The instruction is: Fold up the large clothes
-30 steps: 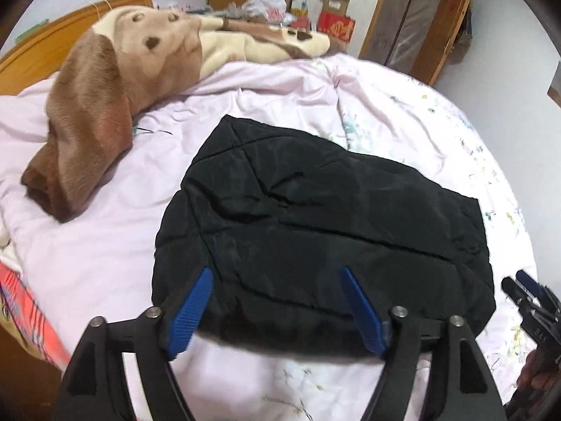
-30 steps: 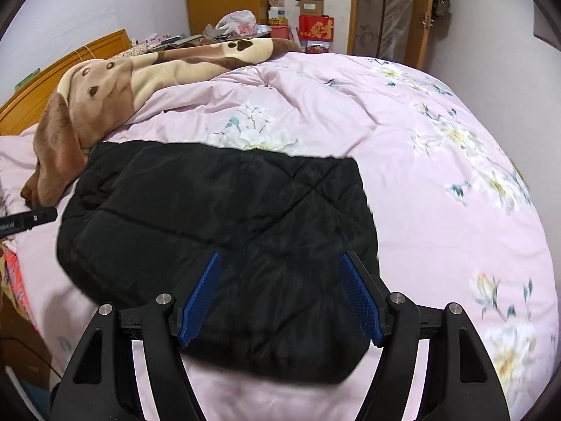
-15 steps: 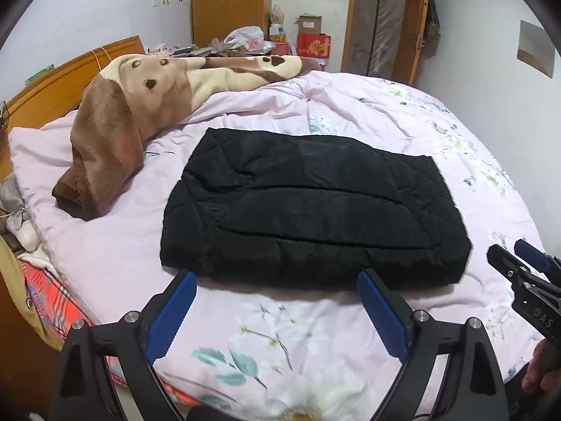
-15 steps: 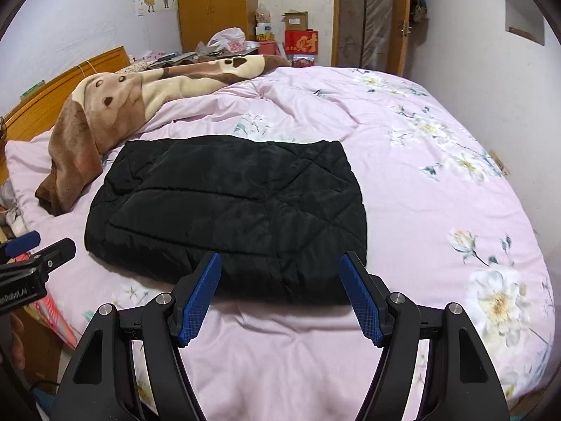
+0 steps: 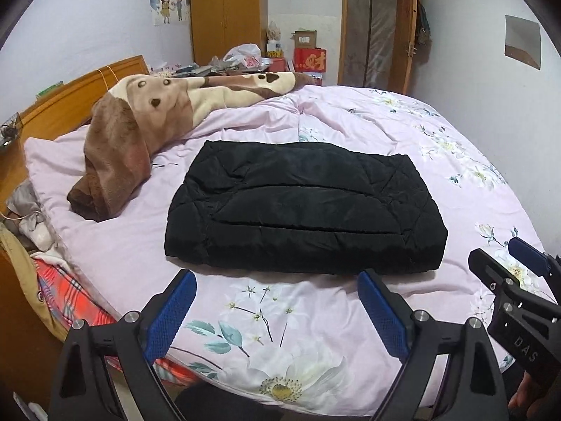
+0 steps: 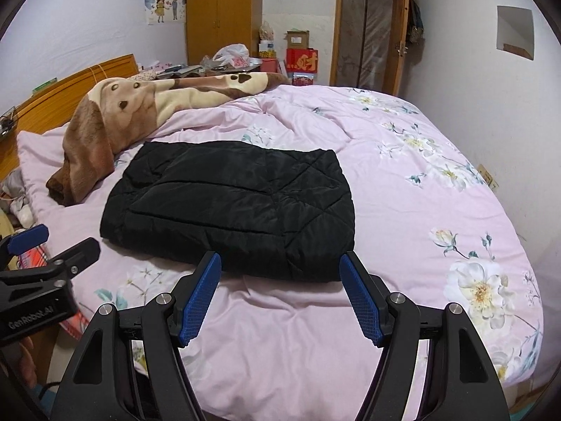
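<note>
A black quilted jacket (image 5: 301, 210) lies folded into a flat rectangle on the pink floral bed cover (image 5: 298, 333); it also shows in the right wrist view (image 6: 238, 207). My left gripper (image 5: 277, 305) is open and empty, held back from the jacket's near edge over the front of the bed. My right gripper (image 6: 280, 287) is open and empty, just short of the jacket's near right corner. Each gripper shows at the edge of the other's view: the right gripper (image 5: 508, 273) and the left gripper (image 6: 52, 245).
A brown and cream bear blanket (image 5: 140, 129) is heaped at the far left by the wooden headboard (image 5: 70, 94). Clothes (image 5: 42, 273) lie beside the bed's left edge. A wardrobe (image 5: 228, 14), boxes and a door (image 5: 375, 31) stand at the back.
Both grippers have pulled back and up from the jacket, which now lies untouched. Their jaws stay open.
</note>
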`<state>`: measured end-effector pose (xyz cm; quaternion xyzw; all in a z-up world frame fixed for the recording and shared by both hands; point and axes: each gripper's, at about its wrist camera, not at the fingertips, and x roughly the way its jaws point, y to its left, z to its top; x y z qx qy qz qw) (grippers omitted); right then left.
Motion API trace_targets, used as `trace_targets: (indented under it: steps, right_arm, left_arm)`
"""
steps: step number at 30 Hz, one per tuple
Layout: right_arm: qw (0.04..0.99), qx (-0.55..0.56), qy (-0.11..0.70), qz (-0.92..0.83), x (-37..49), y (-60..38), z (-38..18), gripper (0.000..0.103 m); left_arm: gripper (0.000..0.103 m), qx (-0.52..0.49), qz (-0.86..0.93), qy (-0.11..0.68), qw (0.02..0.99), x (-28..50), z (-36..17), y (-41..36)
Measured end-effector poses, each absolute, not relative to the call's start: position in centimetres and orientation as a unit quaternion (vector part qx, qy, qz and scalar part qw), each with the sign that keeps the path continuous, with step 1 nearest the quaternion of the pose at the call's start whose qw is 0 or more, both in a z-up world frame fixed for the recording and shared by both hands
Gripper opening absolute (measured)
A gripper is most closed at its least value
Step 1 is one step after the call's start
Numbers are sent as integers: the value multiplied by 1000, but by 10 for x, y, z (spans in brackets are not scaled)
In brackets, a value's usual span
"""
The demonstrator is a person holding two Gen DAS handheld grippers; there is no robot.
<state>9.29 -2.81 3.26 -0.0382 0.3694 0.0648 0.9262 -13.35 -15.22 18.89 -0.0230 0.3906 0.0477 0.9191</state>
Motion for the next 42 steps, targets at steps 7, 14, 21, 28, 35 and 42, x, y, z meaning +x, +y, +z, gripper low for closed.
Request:
trace_targets:
  steps: [7,14,21,28,35,42]
  right_arm:
    - [929,-35,362,65,85,-28,36,70]
    - [930,-31,361,63,82,-29,36,70]
    - [928,-31,366,65,81,-30,35,70]
    - [927,-31,368,66,81,-29,35,70]
    - [926,-30,369,66,80,-28,34,70]
    - [926,-30,369,66,80,-28,34,70]
  left_arm:
    - [94,-25,40,375,926,-146,192,-156]
    - [94,-43,39,379,924,-149,189,-151]
    - [94,-50,44,369,927,-155,191,-147]
    - [94,-35,50,362,930,-158,193,-151]
    - [94,-39,48,368,928,-159,189,-151]
    - [94,-46,51,369,927,-160,187,-148]
